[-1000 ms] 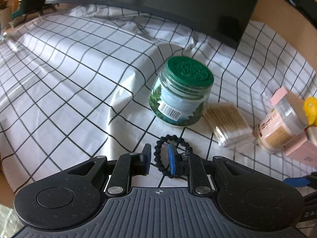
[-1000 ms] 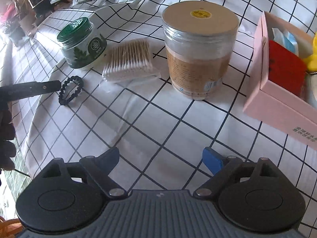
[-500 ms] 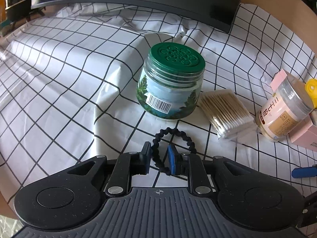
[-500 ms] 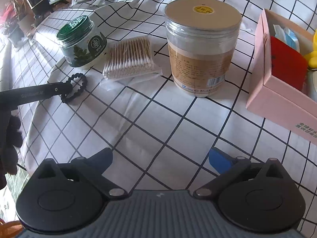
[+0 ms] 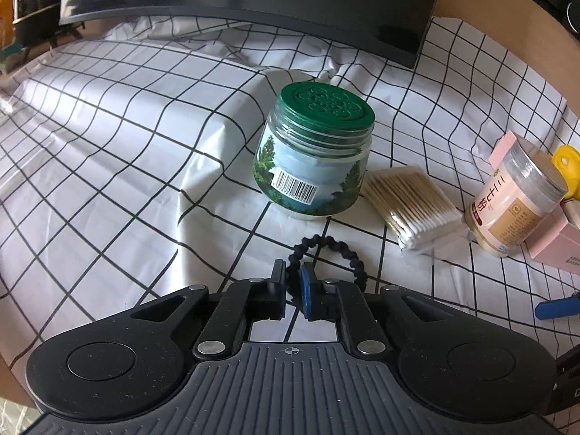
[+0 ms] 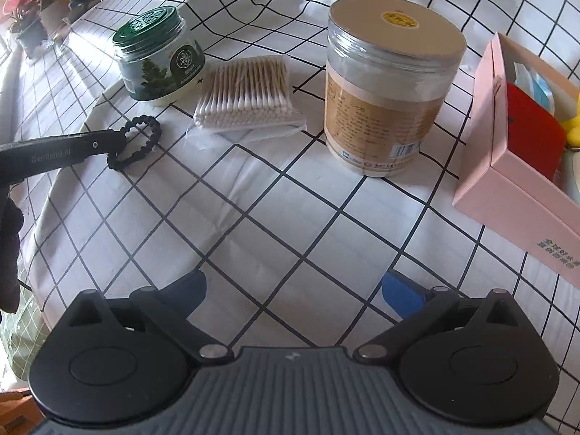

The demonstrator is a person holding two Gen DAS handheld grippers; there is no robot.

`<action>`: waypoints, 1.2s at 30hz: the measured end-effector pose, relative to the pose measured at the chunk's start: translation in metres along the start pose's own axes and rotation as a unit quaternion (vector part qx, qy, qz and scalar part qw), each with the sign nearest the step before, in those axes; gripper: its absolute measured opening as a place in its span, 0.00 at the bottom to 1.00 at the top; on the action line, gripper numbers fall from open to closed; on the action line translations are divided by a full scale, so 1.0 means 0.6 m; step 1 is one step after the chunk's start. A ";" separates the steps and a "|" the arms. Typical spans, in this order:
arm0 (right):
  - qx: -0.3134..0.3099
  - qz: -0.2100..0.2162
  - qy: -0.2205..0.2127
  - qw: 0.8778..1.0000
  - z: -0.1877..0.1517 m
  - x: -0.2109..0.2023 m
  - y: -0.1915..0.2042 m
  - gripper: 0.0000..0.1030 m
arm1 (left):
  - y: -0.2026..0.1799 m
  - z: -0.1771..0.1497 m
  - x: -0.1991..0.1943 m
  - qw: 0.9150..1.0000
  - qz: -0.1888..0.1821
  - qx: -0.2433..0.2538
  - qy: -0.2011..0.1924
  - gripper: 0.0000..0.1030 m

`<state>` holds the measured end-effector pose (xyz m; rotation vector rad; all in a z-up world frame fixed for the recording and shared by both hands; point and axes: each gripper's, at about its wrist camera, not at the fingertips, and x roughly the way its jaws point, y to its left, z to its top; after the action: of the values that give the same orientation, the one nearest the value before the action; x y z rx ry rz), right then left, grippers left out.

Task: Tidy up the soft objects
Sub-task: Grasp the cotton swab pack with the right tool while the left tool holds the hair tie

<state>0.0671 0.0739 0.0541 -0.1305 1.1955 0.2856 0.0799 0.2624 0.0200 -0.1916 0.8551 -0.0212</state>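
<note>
1. The left gripper (image 5: 293, 282) has just been closing, and its jaws now pinch the near-left arc of a black beaded hair tie (image 5: 328, 255), which lies on the checked tablecloth (image 5: 119, 166).

2. From the pinched point, the rest of the loop fans away toward 1 o'clock in the left wrist view, stopping just short of the green-lidded jar (image 5: 313, 152) at 12.

3. The bag of cotton swabs (image 5: 409, 208) lies at 2 o'clock from the loop, and the clear tub (image 6: 391, 83) stands beyond it.

4. The right gripper (image 6: 293, 290) hovers with jaws spread wide and nothing between them, well apart from the tie, which sits at its 10 o'clock.

5. Judged from here, the left hand owns the lift; the pink box (image 6: 525, 166) at the right gripper's 2 o'clock looks a likely destination.
</note>
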 end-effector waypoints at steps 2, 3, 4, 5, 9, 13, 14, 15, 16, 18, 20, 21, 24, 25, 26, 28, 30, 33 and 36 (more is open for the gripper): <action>0.002 0.026 -0.001 1.000 0.006 -0.004 -0.006 0.99 | -0.003 -0.002 -0.003 1.000 0.002 0.004 0.000 0.09; 0.000 0.038 -0.006 0.999 0.009 -0.009 -0.007 0.98 | -0.003 -0.003 -0.005 1.000 0.000 0.005 0.000 0.09; -0.010 0.042 -0.015 0.999 0.014 -0.017 -0.002 0.98 | -0.003 -0.005 -0.007 1.000 -0.001 0.005 -0.001 0.09; -0.041 0.033 -0.032 0.998 0.019 -0.029 0.013 0.98 | -0.003 -0.006 -0.010 1.000 -0.002 0.005 -0.003 0.09; -0.163 0.020 -0.047 0.985 0.048 -0.056 0.083 0.97 | 0.000 -0.012 -0.029 1.000 -0.011 -0.006 -0.017 0.09; -0.221 0.014 -0.046 0.974 0.136 -0.078 0.125 0.97 | 0.005 -0.013 -0.047 0.999 -0.022 -0.017 -0.030 0.09; -0.220 0.019 -0.034 0.975 0.169 -0.080 0.125 0.97 | 0.008 -0.013 -0.053 0.999 -0.023 -0.023 -0.035 0.09; -0.215 0.026 -0.014 0.976 0.199 -0.078 0.123 0.97 | 0.012 -0.014 -0.059 0.998 -0.026 -0.030 -0.039 0.09; -0.206 0.032 0.013 0.978 0.231 -0.070 0.118 0.97 | 0.016 -0.015 -0.065 0.998 -0.028 -0.037 -0.042 0.09; -0.187 0.035 0.063 0.980 0.278 -0.045 0.109 0.97 | 0.026 -0.019 -0.076 0.997 -0.032 -0.052 -0.048 0.09; -0.175 0.021 0.088 0.980 0.311 -0.017 0.100 0.97 | 0.034 -0.023 -0.085 0.996 -0.031 -0.066 -0.053 0.09; -0.182 0.014 0.095 0.979 0.317 -0.004 0.102 0.97 | 0.039 -0.028 -0.090 0.995 -0.030 -0.074 -0.057 0.09; -0.189 0.007 0.128 0.974 0.324 0.040 0.109 0.97 | 0.051 -0.042 -0.101 0.993 -0.026 -0.097 -0.064 0.09; -0.185 0.009 0.143 0.972 0.324 0.055 0.110 0.96 | 0.054 -0.047 -0.103 0.992 -0.025 -0.104 -0.064 0.09; -0.184 0.008 0.160 0.970 0.324 0.071 0.112 0.96 | 0.057 -0.051 -0.104 0.991 -0.025 -0.112 -0.064 0.09; -0.195 -0.001 0.176 0.965 0.317 0.094 0.120 0.95 | 0.060 -0.059 -0.104 0.989 -0.024 -0.129 -0.062 0.09; -0.207 -0.015 0.185 0.961 0.310 0.113 0.129 0.95 | 0.060 -0.064 -0.102 0.990 -0.025 -0.130 -0.055 0.09; -0.210 -0.019 0.191 0.959 0.306 0.129 0.134 0.93 | 0.058 -0.068 -0.100 0.991 -0.027 -0.125 -0.048 0.09; -0.211 -0.021 0.190 0.959 0.307 0.138 0.136 0.90 | 0.059 -0.071 -0.098 0.990 -0.031 -0.132 -0.048 0.09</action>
<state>0.2369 0.2106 0.0487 -0.6039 1.4958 0.4918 0.0071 0.2962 0.0305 -0.4643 0.7537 0.0442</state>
